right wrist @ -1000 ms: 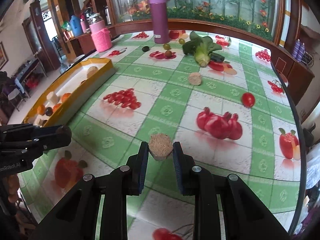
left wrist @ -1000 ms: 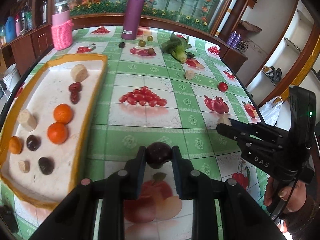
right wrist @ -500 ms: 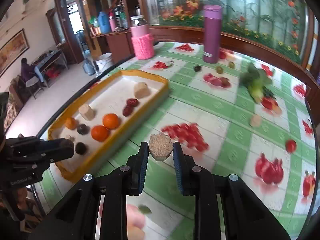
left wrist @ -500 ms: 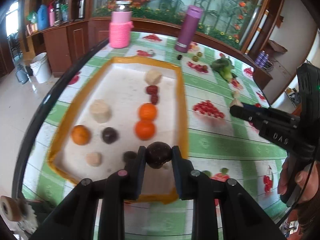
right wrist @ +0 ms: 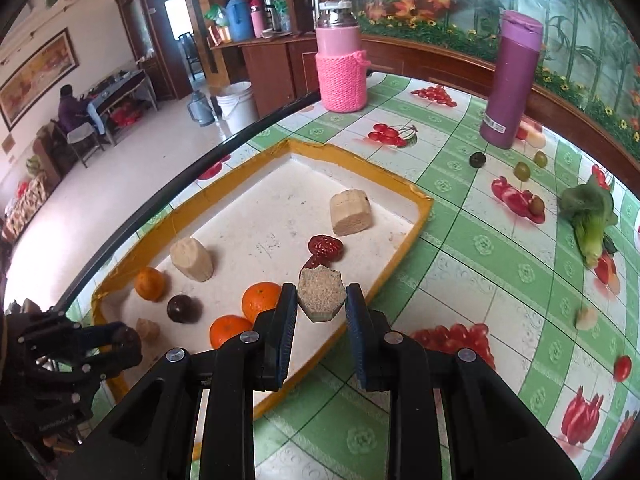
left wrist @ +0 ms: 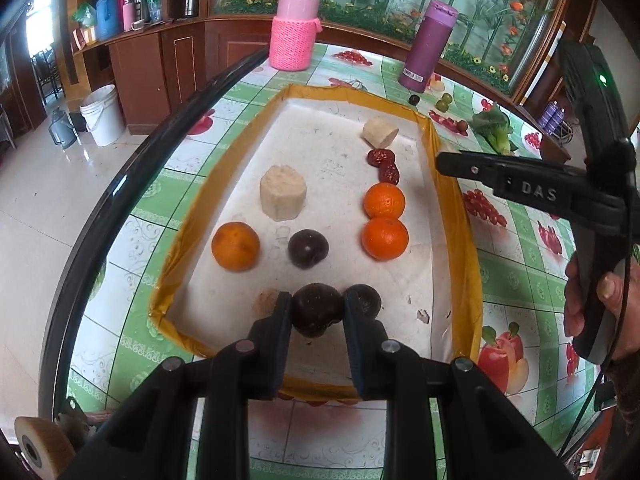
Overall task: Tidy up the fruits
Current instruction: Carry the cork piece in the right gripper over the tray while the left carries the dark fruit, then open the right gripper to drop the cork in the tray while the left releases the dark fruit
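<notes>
The left claw [left wrist: 316,312] is clamped on a dark, round fruit [left wrist: 316,314], probably a passion fruit, held above the near end of the yellow-rimmed tray [left wrist: 464,216] that sits on the bench [left wrist: 532,280] with its green-checked fruit-print cloth. The right claw [right wrist: 320,304] grips a tan, grainy, faceted chunk [right wrist: 321,294] above the tray's right rim, over the side where the oranges lie. Inside the tray, two oranges [left wrist: 385,232] sit touching one another, with two red dates [left wrist: 384,164] just beyond them and a pale cut chunk [left wrist: 379,131] farther back. A third orange [left wrist: 235,246] lies to the left, a dark fruit [left wrist: 308,249] between it and the pair, and a larger pale chunk [left wrist: 283,197] behind them. Another dark fruit [left wrist: 366,300] and a small tan piece [left wrist: 266,300] lie right beside the left claw's fingertips. Beyond the tray stand a pink knit-sleeved flask [left wrist: 295,28] and a purple bottle [left wrist: 427,46]; a leafy green vegetable [right wrist: 592,216], small green fruits [right wrist: 530,165] and a cherry tomato [right wrist: 622,368] lie loose on the cloth.
</notes>
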`<state>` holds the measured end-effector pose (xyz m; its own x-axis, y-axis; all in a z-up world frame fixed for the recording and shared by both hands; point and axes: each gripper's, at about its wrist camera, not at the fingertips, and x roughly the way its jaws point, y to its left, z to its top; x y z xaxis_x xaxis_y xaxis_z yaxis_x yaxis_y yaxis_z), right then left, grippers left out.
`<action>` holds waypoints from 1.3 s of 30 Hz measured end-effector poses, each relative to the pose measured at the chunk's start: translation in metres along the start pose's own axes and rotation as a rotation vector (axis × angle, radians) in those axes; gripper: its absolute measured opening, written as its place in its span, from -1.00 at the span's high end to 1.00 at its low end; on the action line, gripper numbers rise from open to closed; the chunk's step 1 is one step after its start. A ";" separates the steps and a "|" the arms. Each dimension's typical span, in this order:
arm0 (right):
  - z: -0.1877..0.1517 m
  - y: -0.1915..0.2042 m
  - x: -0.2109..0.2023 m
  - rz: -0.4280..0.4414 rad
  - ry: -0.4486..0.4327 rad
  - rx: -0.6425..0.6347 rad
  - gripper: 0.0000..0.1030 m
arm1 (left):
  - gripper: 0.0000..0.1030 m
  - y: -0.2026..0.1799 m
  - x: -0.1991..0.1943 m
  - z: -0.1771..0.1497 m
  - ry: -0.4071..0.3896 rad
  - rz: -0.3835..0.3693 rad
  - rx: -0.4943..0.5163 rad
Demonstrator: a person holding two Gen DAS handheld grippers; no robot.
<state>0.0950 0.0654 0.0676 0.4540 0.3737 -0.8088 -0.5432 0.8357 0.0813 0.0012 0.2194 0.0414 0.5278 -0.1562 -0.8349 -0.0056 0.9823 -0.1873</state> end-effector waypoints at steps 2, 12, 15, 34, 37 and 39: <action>0.002 0.000 0.007 -0.002 0.012 -0.001 0.53 | 0.45 0.000 0.004 0.000 0.007 -0.005 -0.002; 0.023 0.018 0.038 0.054 0.052 -0.059 0.53 | 0.45 0.004 0.015 0.005 0.019 -0.023 -0.030; 0.028 0.030 0.053 0.059 0.071 -0.093 0.53 | 0.45 0.004 0.016 0.005 0.017 -0.029 -0.033; 0.024 0.045 0.086 0.045 0.156 -0.206 0.53 | 0.44 0.005 0.030 0.019 0.028 -0.021 -0.051; 0.023 0.047 0.086 0.036 0.161 -0.218 0.52 | 0.41 0.004 0.031 0.019 0.025 -0.012 -0.037; 0.023 0.047 0.085 0.037 0.162 -0.217 0.47 | 0.30 0.004 0.030 0.018 0.021 -0.023 -0.037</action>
<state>0.1239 0.1456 0.0158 0.3212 0.3183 -0.8919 -0.7037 0.7105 0.0001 0.0327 0.2204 0.0247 0.5104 -0.1808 -0.8407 -0.0254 0.9740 -0.2249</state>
